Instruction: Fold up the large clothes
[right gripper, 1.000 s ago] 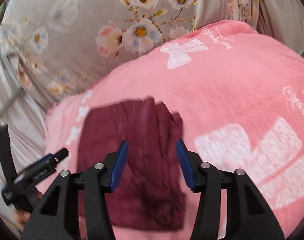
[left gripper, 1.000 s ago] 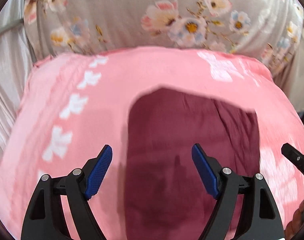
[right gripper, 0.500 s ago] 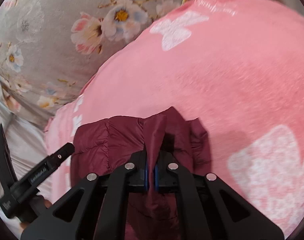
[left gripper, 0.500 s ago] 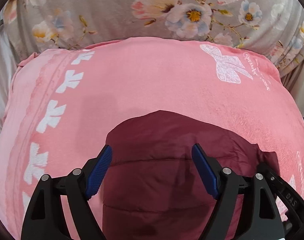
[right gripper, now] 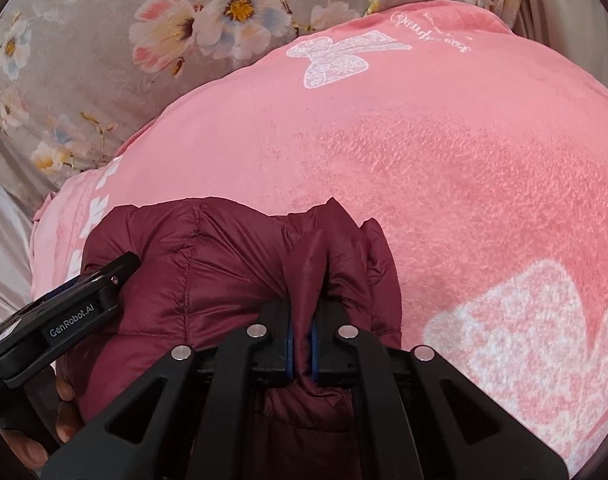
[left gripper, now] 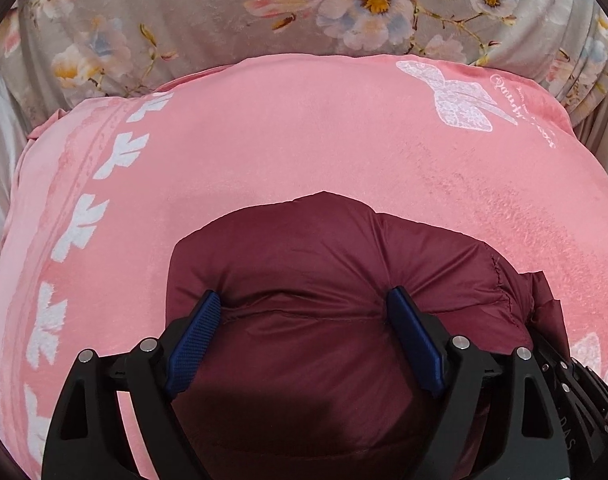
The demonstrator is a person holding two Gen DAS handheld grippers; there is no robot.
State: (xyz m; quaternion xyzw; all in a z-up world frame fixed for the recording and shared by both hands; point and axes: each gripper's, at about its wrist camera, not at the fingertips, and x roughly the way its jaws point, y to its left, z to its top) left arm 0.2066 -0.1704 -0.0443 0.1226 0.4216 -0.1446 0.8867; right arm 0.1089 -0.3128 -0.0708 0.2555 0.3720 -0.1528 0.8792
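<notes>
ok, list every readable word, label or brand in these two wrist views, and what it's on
"GenRobot.AI": white print on the side of the left gripper, seen in the right wrist view.
"DAS": partial letters on the right gripper body at the left view's edge; the rest is cut off.
White cursive script beside the bow print on the pink blanket: too small and curved to read, upside down in the right view.
Maroon puffer jacket: no text visible.

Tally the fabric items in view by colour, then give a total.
Maroon: 1, the jacket
Pink: 1, the blanket
Grey floral: 1, the sheet
Total: 3
</notes>
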